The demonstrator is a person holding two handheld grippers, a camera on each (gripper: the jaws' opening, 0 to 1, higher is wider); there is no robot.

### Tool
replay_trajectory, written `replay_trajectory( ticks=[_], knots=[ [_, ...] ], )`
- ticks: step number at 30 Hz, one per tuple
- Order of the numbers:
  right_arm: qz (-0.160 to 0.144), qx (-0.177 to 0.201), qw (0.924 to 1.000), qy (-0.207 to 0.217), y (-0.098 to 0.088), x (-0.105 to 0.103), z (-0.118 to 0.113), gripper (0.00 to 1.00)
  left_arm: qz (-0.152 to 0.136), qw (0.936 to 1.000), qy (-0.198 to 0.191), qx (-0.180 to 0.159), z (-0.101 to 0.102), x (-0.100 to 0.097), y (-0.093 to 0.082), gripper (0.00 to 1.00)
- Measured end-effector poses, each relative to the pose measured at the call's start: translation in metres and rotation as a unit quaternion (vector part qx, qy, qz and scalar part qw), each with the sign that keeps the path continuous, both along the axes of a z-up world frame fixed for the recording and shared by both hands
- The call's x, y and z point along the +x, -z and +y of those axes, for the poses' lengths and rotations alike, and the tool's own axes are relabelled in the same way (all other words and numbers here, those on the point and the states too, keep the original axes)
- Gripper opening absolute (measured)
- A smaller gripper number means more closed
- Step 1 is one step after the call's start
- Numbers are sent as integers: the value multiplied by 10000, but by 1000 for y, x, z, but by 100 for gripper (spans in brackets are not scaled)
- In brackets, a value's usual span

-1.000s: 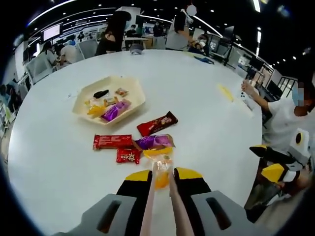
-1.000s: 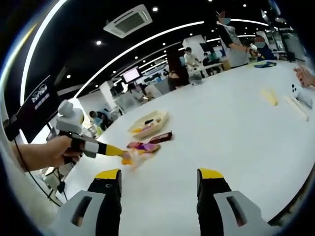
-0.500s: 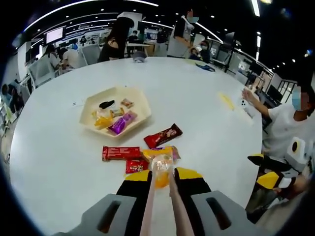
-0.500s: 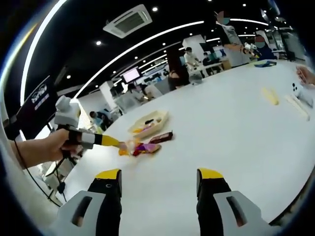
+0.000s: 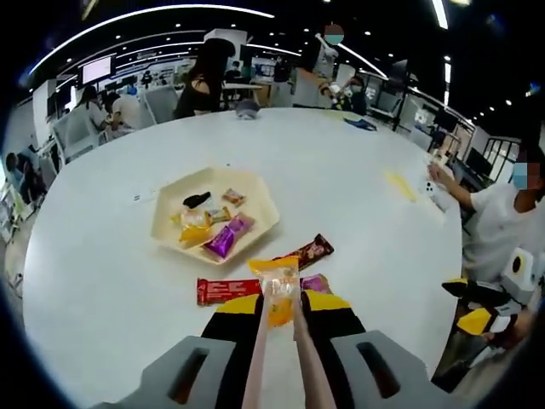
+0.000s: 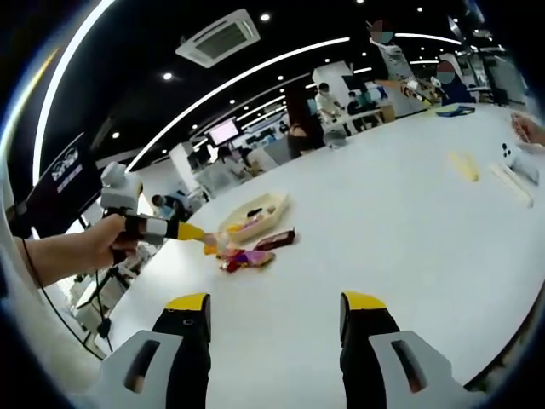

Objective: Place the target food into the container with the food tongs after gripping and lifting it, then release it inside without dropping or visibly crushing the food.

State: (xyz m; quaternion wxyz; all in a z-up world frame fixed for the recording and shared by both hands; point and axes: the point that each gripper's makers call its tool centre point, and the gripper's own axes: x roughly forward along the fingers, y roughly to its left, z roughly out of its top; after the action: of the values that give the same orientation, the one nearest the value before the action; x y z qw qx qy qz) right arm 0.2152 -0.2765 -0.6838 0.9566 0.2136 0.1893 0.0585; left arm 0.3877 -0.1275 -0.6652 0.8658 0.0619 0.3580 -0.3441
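In the left gripper view my left gripper [image 5: 281, 303] is shut on a pair of pale food tongs [image 5: 274, 358]. The tong tips pinch an orange snack packet [image 5: 279, 288], which hangs above the table near the loose snacks. A cream hexagonal tray [image 5: 260, 201] with several wrapped snacks lies just beyond it, to the left. In the right gripper view a hand holds the left gripper [image 6: 155, 230] with the packet [image 6: 210, 246] off the table, close to the tray [image 6: 274, 201]. My right gripper [image 6: 277, 303] stands open with nothing between its jaws.
A red bar [image 5: 223, 290], a brown bar [image 5: 308, 250] and a purple packet [image 5: 318, 282] lie on the round white table [image 5: 94, 256]. A yellow item [image 5: 398, 182] lies at the far right. A seated person [image 5: 502, 221] is at the table's right edge, and other people sit beyond it.
The left gripper has lifted the orange packet in the tongs off the table and carried it toward the tray. The right gripper has stayed open and nearly still.
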Motion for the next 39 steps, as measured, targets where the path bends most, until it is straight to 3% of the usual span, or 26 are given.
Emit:
replay_trajectory(
  ticks=[8,21,30,39],
  knots=[
    [21,-3,10000,94,1,-2,-5,61,-85,9999,23,80,-3,27,4,15],
    [87,-6,9997,213,3,-7,-14,61,-190,9997,111,75,-21,48,6,15],
    [147,4,9993,357,6,-11,-24,61,-336,9994,99,56,-36,81,2,16],
    [233,10,9985,494,9,-16,-30,61,-312,9993,159,137,-51,104,16,16]
  ],
)
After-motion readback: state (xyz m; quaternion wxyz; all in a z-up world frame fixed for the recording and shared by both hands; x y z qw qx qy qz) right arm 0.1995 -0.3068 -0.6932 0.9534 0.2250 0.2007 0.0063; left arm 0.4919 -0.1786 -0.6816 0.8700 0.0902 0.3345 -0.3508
